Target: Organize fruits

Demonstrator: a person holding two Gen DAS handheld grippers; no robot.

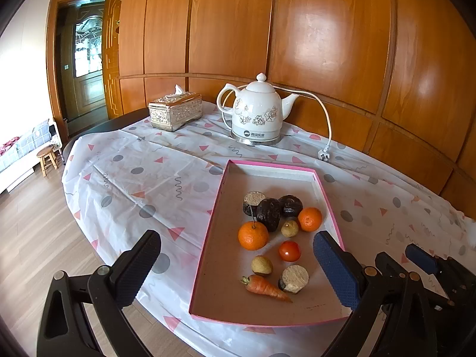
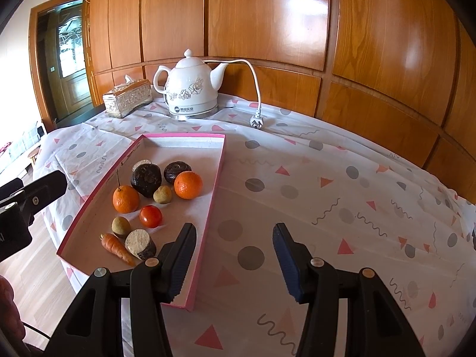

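Note:
A pink-rimmed shallow box [image 1: 269, 163] [image 2: 218, 178] holds the produce: two oranges [image 1: 253, 235] [image 1: 310, 219], a red tomato [image 1: 289, 251] [image 2: 150, 216], a small carrot [image 1: 264, 288] [image 2: 116, 247], two small yellow-green fruits [image 1: 261, 265] [image 1: 290, 228], dark wrinkled fruits [image 1: 269, 212] and cut brown root pieces [image 1: 294, 278]. My left gripper [image 1: 238, 267] is open and empty, its fingers straddling the box's near end. My right gripper [image 2: 235, 255] is open and empty over the box's right rim and the tablecloth.
A white floral electric kettle [image 1: 257, 113] [image 2: 192, 92] with its loose cord and plug [image 1: 324, 154] stands at the back by the wood-panel wall. A silver tissue box [image 1: 175, 111] [image 2: 128, 97] sits left of it. The table edge drops to wood floor on the left.

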